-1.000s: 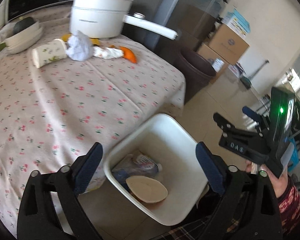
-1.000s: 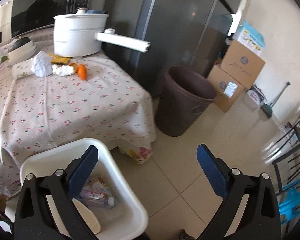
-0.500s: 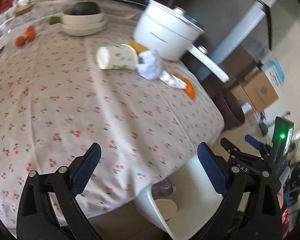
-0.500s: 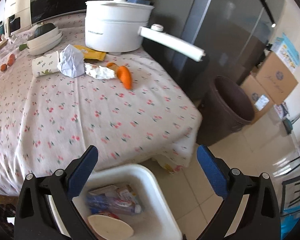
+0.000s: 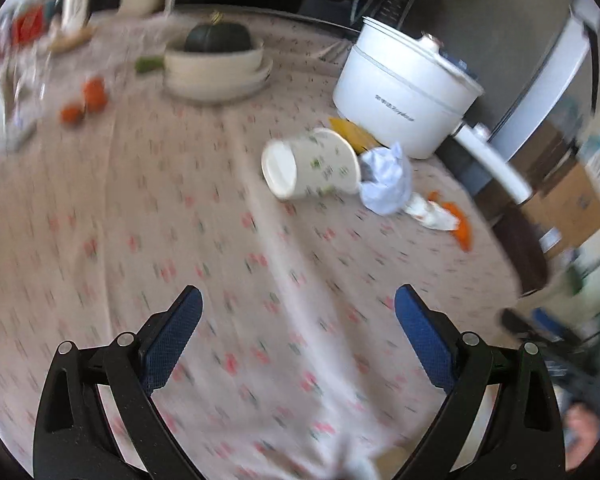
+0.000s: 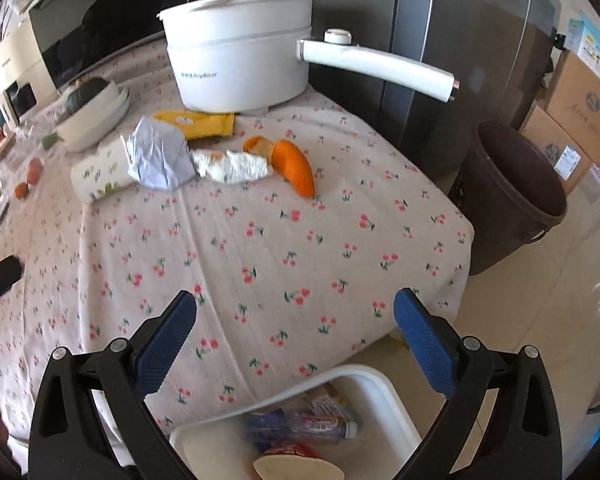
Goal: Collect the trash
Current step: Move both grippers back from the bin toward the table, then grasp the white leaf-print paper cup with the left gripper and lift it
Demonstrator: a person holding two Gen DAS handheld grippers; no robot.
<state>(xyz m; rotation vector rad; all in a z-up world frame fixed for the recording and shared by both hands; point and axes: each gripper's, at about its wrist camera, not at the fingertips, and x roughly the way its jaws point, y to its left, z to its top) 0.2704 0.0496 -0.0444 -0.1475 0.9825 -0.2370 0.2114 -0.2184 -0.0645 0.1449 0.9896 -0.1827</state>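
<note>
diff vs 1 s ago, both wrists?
Both tongs swung up from the white bin toward the table's trash. Left tongs now face the paper cup; right tongs face the orange peel. Nothing grabbed or released. Both stayed open; the trash pile and pot are unmoved.

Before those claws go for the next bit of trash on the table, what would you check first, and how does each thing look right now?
1. Left claw open and empty: ok.
2. Right claw open and empty: ok.
3. Trash in sight, the cup, paper, tissue and peel: ok.
4. Cloth bare between claws and trash: ok.
5. Bin has room: ok.
6. Left view sharp enough to aim: not ok, blurred.
</note>
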